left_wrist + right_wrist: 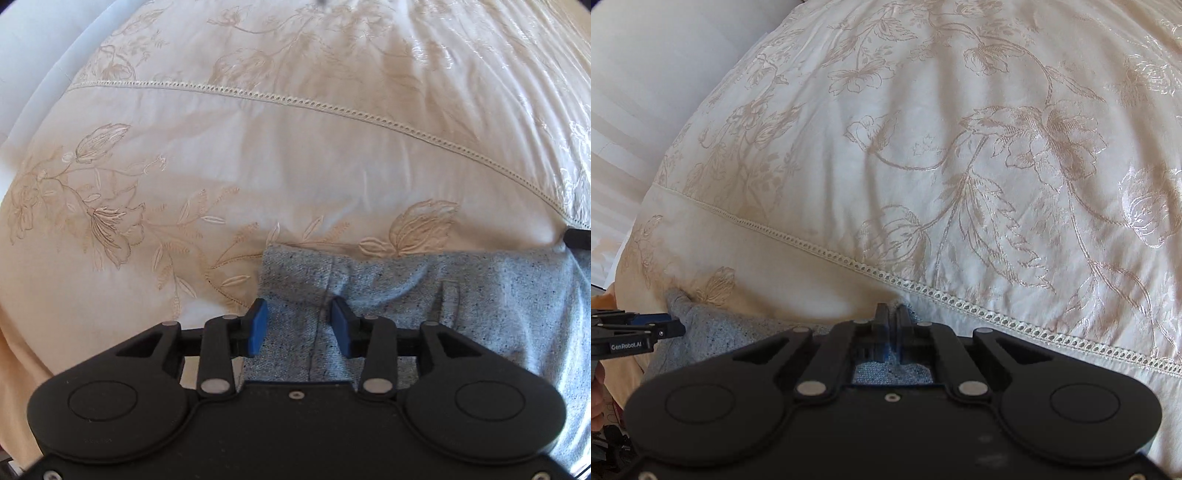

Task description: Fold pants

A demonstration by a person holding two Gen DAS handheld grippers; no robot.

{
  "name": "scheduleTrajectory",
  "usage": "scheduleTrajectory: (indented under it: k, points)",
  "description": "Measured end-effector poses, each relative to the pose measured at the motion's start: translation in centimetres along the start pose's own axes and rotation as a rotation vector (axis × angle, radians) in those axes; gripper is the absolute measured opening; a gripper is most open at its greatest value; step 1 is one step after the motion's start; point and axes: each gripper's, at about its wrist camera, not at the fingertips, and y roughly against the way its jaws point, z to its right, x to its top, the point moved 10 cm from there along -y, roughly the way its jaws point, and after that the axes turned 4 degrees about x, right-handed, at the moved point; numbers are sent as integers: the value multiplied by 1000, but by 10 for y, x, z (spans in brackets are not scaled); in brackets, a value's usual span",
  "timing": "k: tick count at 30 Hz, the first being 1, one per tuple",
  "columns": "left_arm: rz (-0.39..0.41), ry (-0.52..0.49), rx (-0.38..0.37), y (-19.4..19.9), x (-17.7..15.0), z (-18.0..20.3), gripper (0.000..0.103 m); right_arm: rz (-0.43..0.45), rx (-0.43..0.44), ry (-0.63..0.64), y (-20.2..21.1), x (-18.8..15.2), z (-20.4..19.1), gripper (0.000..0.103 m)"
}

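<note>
Left gripper (299, 325): jaws parted, blue pads (257, 326) straddling the near-left part of the pants over a lengthwise seam, not pressing; judged poised to pinch that part, or just let go of it.

Grey flecked knit pants (461, 295): flat on the cream embroidered bedspread (295, 166), at its near edge, below the openwork trim band (332, 110). Long axis runs left to right across both views; one squared end points left. Whether that end is waistband or cuff cannot be told.

Right gripper (892, 314): jaws closed narrow, pinching the pants' far edge toward their right end, presumably to lift for a fold.
</note>
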Motion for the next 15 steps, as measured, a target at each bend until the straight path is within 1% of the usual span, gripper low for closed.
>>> scheduleTrajectory:
  k: [3,4,5,6,8,9,12,14,15]
  points:
    - [24,-87,33,9,0,3,54,10,-27,5,-5,0,-1,5]
    - [39,-101,42,16,-1,4,54,16,-28,6,-4,-1,-2,5]
    - [54,-105,43,26,-3,3,52,29,-34,9,1,-2,-3,8]
    - [66,-107,41,33,-6,2,52,60,-47,23,9,-2,-5,18]
    - [91,-112,31,51,-16,2,51,138,-107,58,32,-2,-10,20]
    - [101,-119,14,58,-21,5,50,156,-118,63,41,-5,-13,20]
    - [113,-153,-43,71,-42,12,50,192,-98,39,68,-27,-30,20]
    - [96,-207,-41,65,-56,19,51,186,-81,42,77,-57,-47,20]
    - [76,-237,-21,57,-64,19,51,170,-76,45,77,-74,-56,20]
